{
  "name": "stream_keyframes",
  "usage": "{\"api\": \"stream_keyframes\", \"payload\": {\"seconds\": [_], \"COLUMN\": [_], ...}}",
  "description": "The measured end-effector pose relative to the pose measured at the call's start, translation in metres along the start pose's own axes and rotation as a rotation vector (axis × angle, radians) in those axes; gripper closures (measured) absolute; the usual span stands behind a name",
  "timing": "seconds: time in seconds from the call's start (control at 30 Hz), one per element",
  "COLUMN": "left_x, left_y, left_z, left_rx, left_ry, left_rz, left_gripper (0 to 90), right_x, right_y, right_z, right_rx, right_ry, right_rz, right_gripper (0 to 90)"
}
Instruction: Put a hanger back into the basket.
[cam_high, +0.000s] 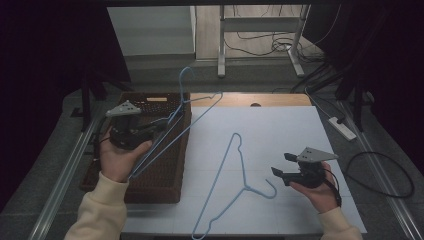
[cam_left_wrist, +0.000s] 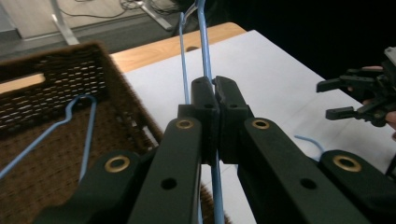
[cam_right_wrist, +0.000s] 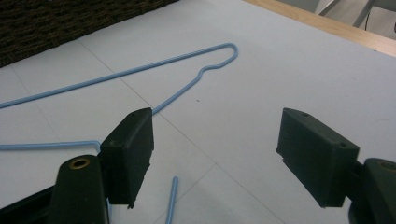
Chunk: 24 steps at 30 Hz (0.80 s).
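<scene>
Left gripper (cam_high: 150, 131) jaws pinch 1 blue hanger (cam_high: 192, 107) over the basket (cam_high: 165, 170) edge; right gripper (cam_high: 282, 165) (jaws spread) hovers above open counter (cam_high: 280, 125), another hanger (cam_high: 225, 175) just beside.

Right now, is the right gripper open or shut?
Open. In the right gripper view its two black jaws stand wide apart, nothing between them, above the white table beside the blue hanger; the high view agrees for the right gripper.

Right gripper (cam_high: 281, 164) has open white bench (cam_high: 280, 125) ahead; the flat hanger (cam_high: 227, 185) lies just beside its jaws. Held hanger (cam_high: 175, 120) crosses above the basket (cam_high: 145, 180) by the left gripper (cam_high: 165, 125).
</scene>
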<state>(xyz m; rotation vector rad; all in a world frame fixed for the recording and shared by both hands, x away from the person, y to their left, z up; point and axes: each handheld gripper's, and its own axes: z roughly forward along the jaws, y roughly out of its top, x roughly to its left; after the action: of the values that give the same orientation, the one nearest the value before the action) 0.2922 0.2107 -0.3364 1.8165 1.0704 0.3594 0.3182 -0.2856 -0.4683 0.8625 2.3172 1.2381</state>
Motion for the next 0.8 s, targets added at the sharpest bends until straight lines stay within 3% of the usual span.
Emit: {"api": "stream_keyframes", "payload": {"seconds": [0.53, 0.8], "left_x": [0.045, 0.058], "left_y": [-0.022, -0.033], "left_z": [-0.042, -0.045], "left_rx": [-0.048, -0.036], "left_ry": [0.074, 0.078], "left_rz": [-0.082, -0.099], "left_gripper": [88.1, 88.1], "right_x": [0.001, 0.001], "right_y": [0.000, 0.000], "right_z": [0.001, 0.002], "right_rx": [0.005, 0.013], "right_ry": [-0.002, -0.003], "right_rz": [-0.002, -0.002], "right_gripper": [27.9, 27.9]}}
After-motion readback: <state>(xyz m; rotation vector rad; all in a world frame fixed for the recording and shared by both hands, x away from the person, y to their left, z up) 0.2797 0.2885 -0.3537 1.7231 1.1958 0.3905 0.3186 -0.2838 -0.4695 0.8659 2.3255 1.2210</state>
